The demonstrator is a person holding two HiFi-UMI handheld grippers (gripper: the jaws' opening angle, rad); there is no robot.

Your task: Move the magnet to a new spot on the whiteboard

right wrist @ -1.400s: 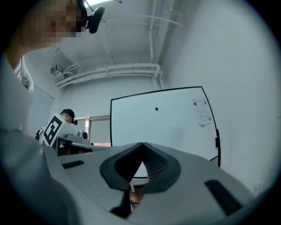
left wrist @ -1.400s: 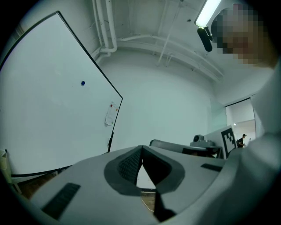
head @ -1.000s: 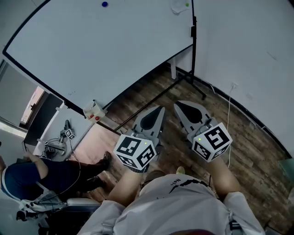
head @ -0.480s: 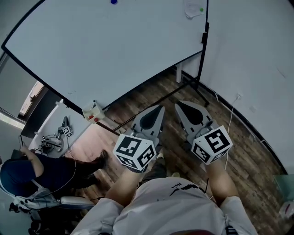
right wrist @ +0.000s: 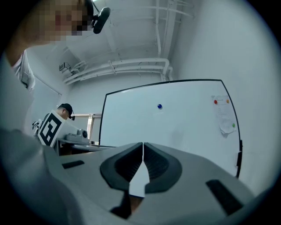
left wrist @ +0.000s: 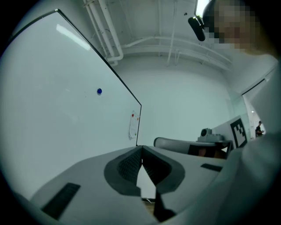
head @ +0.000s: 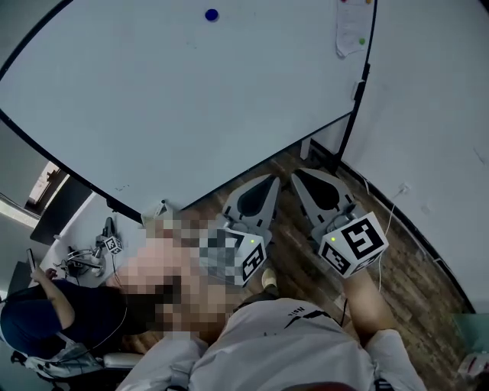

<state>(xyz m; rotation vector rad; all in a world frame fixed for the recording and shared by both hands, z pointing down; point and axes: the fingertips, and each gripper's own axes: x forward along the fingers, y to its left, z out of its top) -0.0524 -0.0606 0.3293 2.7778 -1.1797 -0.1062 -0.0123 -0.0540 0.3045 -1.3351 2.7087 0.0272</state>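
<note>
magnet (head: 212, 14): small, round, blue | state: stuck flat on the upright whiteboard (head: 191, 99), alone on bare white surface | place: upper middle, well apart from the black frame

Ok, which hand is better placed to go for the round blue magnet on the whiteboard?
Probably right: the right tongs, shut and empty, face the round blue magnet almost head-on; from the left tongs it sits off to the side.
</note>
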